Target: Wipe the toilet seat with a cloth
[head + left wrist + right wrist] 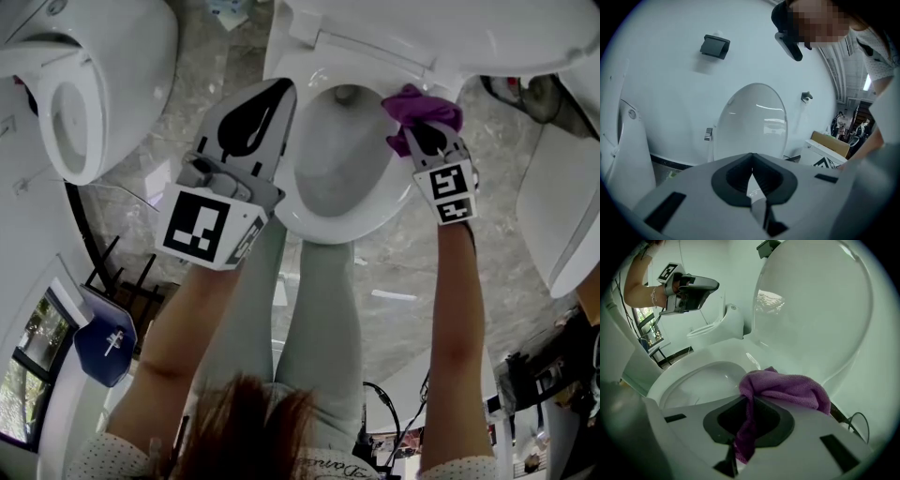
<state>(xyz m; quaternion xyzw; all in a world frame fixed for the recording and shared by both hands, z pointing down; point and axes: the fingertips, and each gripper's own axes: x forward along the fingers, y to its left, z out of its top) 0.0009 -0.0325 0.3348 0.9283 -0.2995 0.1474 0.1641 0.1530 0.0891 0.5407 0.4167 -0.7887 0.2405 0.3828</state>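
Note:
A white toilet with its lid (815, 310) raised stands in front of me, its seat (375, 211) ringing the bowl. My right gripper (424, 131) is shut on a purple cloth (420, 105) and holds it against the seat's back right part, near the hinge. In the right gripper view the cloth (787, 387) bunches over the jaws and lies on the seat (708, 362). My left gripper (279, 89) hovers above the seat's left side, shut with nothing in it. The left gripper (751, 157) points at the upright lid (752, 119).
A second white toilet (84, 94) stands close on the left, and another white fixture (562, 216) on the right. A black holder (715, 46) is on the wall. A cardboard box (829, 143) sits to the right. The floor is grey marble.

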